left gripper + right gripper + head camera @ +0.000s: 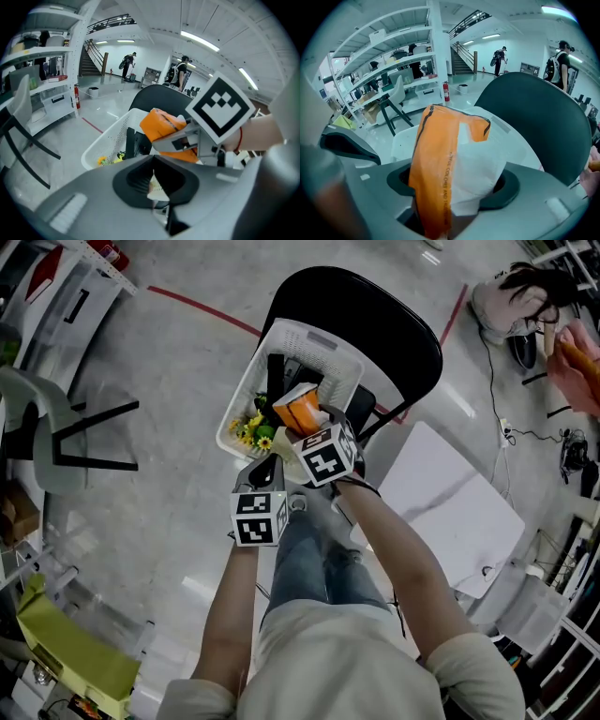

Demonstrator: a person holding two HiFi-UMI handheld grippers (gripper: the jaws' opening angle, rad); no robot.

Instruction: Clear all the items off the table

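Hidden or unclear: the lower end of the orange-and-white packet (440, 154) sat buried inside the right claw (452, 187). The small print down its orange side was too fine to read. In the head view the same claw and packet covered most of the white perforated basket (319, 345). Only yellow artificial flowers (251, 427) and a dark upright item (275, 376), not identifiable, showed inside. The basket concealed the seat of the black chair (375, 315) beneath it.

Right claw: jaws partly apart, clamped on the packet, held above the basket.
Left claw (157, 180): jaws together, nothing gripped, near the basket's near rim.

Surroundings: the white bench (459, 512) stood to the person's right, one edge cut off by the right forearm. A shelving rack (393, 56) stood beyond.
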